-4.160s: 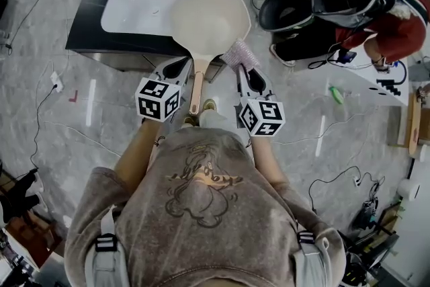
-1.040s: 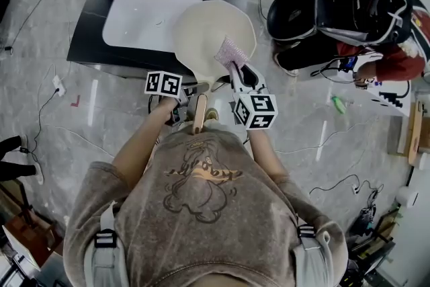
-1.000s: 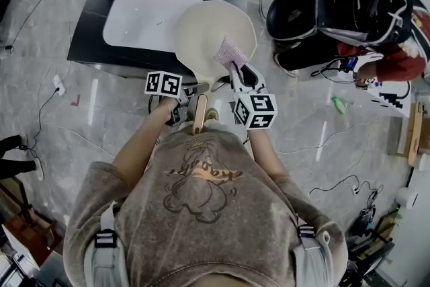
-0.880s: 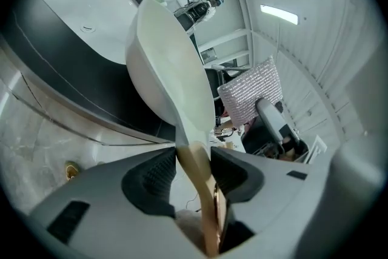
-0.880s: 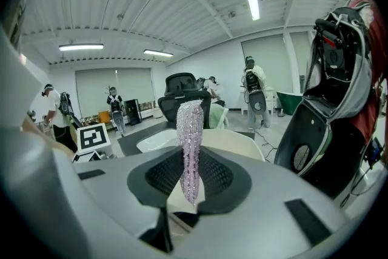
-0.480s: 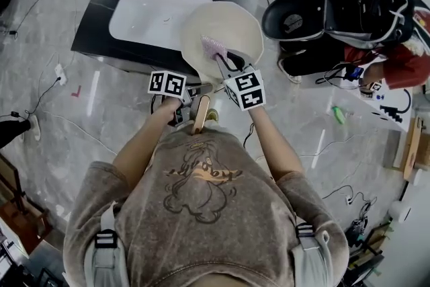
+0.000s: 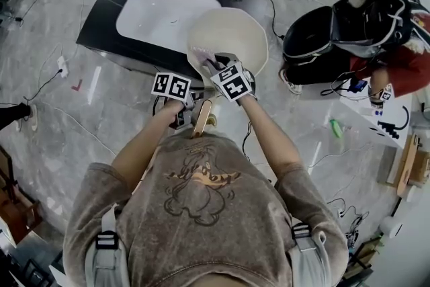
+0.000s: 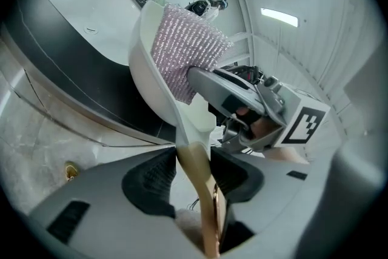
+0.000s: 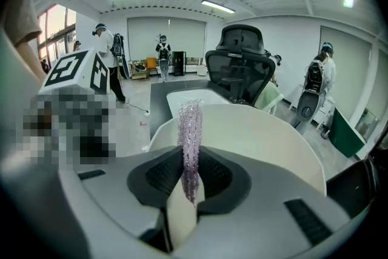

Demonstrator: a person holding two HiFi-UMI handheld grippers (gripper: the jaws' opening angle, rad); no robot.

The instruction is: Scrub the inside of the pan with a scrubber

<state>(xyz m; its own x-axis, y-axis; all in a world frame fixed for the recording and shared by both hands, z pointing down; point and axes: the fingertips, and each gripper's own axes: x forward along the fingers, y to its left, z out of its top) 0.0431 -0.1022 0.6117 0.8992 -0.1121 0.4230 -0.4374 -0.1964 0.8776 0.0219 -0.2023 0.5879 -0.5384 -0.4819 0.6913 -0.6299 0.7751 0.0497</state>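
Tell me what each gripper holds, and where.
Left gripper: cream round pan, by its wooden handle. Right gripper: pink mesh scrubber, by its near edge.

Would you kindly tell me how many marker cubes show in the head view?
2. One cube rides the left gripper beside the pan handle; the other rides the right gripper at the near rim of the pan. None appears hidden.

- My pan (image 7: 235, 30): cream-white, wide and round, with a pale wooden handle (image 7: 203, 116). Its hollow faces up towards me and the handle points back at my chest. My left gripper (image 8: 191, 164) is clamped on that handle.
- My scrubber (image 8: 185, 51): a pinkish-lilac, glittery mesh pad. It is pinched edge-on in my right gripper (image 9: 189, 176) and sits inside the pan, against the inner wall near the handle-side rim.
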